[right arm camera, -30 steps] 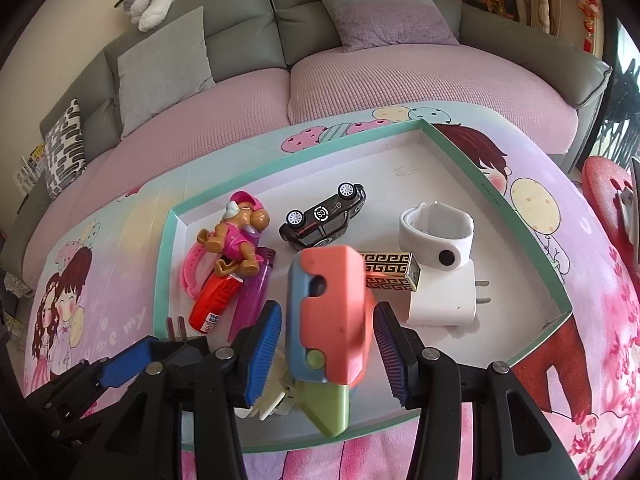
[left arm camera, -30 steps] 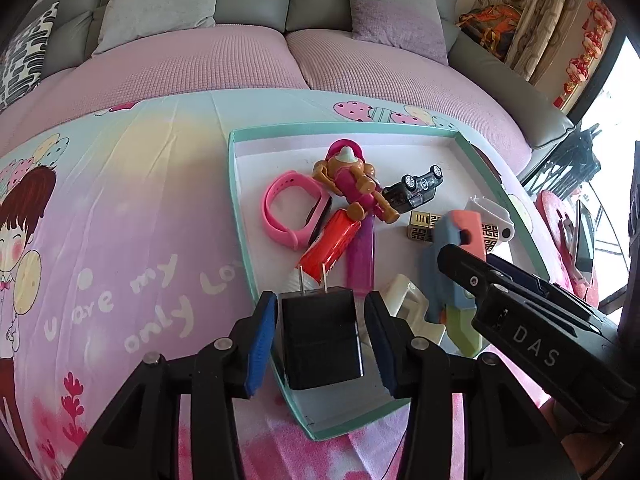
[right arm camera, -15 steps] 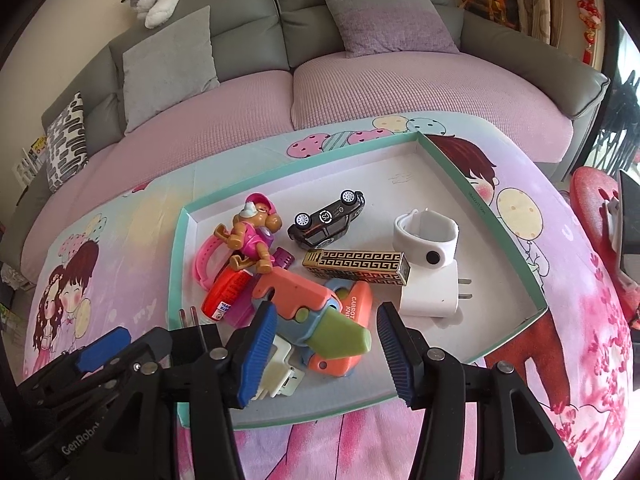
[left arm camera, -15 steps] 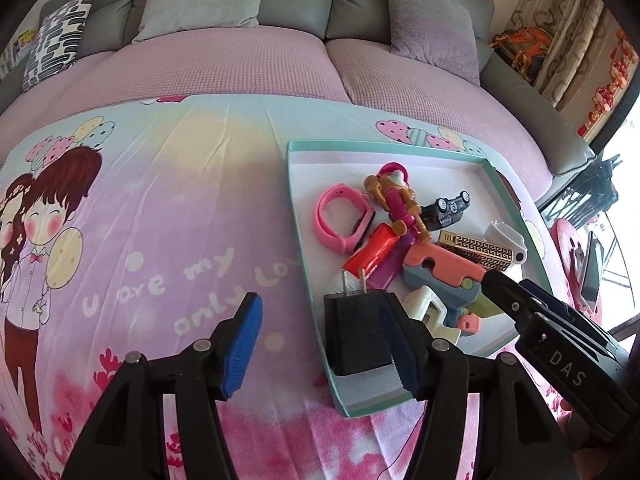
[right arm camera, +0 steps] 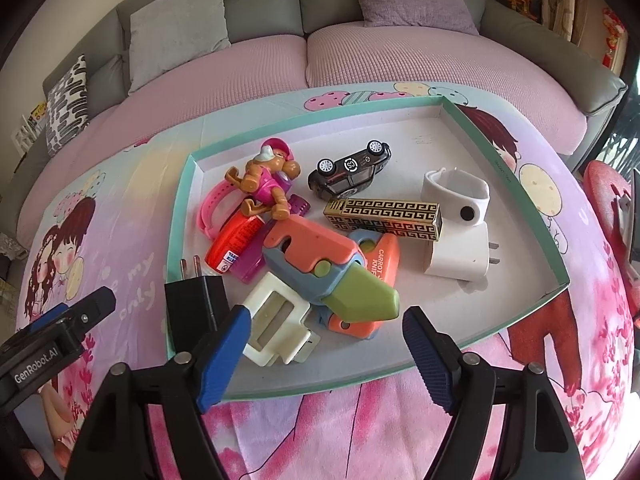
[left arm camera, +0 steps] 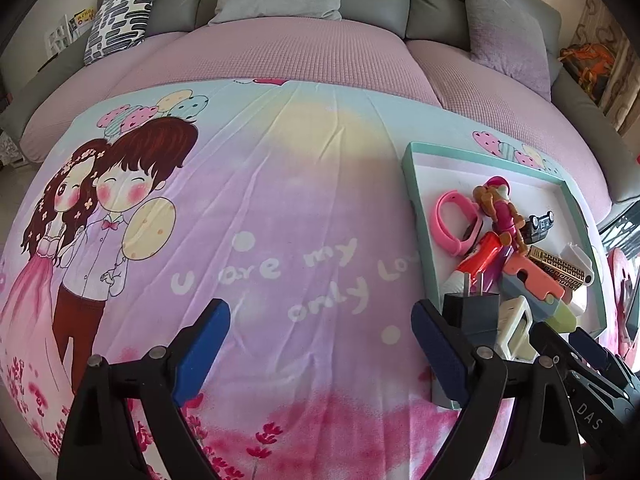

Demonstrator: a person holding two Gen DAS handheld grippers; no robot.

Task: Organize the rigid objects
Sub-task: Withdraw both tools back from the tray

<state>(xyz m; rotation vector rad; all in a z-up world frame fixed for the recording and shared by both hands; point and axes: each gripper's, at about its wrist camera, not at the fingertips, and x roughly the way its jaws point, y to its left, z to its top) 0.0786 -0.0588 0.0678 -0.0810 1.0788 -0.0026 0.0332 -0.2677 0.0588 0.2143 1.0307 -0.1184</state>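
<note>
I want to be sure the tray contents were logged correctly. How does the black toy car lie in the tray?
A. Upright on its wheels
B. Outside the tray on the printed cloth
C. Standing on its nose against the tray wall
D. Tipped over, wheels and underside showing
D: in the right wrist view the black toy car shows its wheels and underside, lying inside the tray beside the gold patterned box.
</note>
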